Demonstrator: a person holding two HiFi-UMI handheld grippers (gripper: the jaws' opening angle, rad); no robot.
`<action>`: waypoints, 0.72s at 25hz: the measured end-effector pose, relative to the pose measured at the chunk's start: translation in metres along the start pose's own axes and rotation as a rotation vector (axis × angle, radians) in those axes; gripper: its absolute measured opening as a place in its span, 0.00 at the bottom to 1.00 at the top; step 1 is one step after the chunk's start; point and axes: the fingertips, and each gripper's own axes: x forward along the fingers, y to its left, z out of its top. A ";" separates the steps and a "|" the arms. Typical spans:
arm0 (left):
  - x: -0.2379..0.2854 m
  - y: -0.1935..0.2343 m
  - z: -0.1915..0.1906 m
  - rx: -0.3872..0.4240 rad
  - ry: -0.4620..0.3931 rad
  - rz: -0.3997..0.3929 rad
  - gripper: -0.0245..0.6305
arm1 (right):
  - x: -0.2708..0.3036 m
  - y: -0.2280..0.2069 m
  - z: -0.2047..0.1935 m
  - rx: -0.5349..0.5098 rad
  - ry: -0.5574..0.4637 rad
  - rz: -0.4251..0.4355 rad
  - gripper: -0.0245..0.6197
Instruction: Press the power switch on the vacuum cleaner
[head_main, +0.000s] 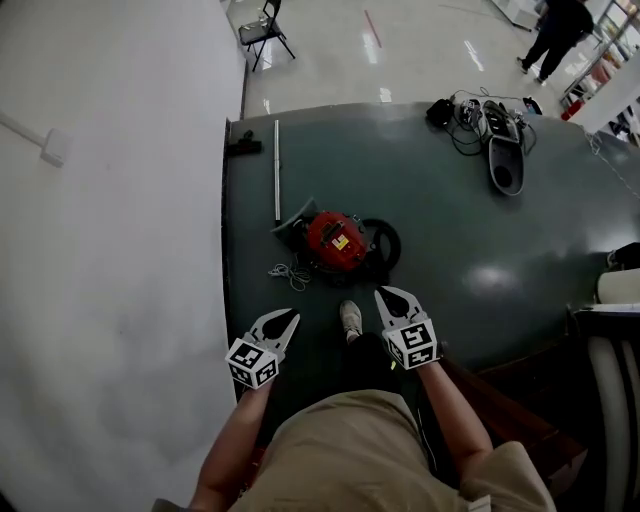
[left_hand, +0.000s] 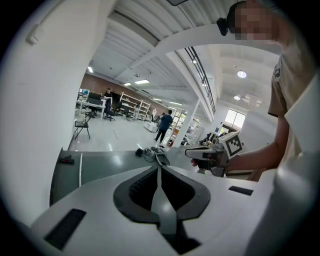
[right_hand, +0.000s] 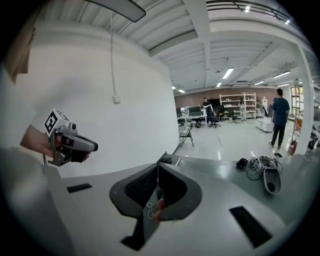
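1. Both left gripper (head_main: 288, 318) and right gripper (head_main: 388, 296) are closed and empty, well short of the red vacuum cleaner (head_main: 336, 241) by the green mat's (head_main: 450, 220) left edge.
2. Approach not yet begun; the next move is likely lowering one closed tip onto its switch.

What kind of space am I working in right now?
Probably an open lab or workshop hall: storage shelves and office desks stand along the far wall, the glossy floor is wide and bare, and a dark mat holds the red vacuum cleaner.
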 end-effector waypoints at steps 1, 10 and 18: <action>0.015 0.005 0.003 -0.005 0.011 -0.002 0.05 | 0.012 -0.011 -0.002 -0.005 0.014 0.005 0.06; 0.092 0.057 0.003 -0.048 0.083 0.017 0.05 | 0.107 -0.073 -0.036 -0.014 0.126 0.029 0.06; 0.160 0.108 -0.026 -0.034 0.207 -0.067 0.05 | 0.191 -0.100 -0.095 0.036 0.236 -0.013 0.06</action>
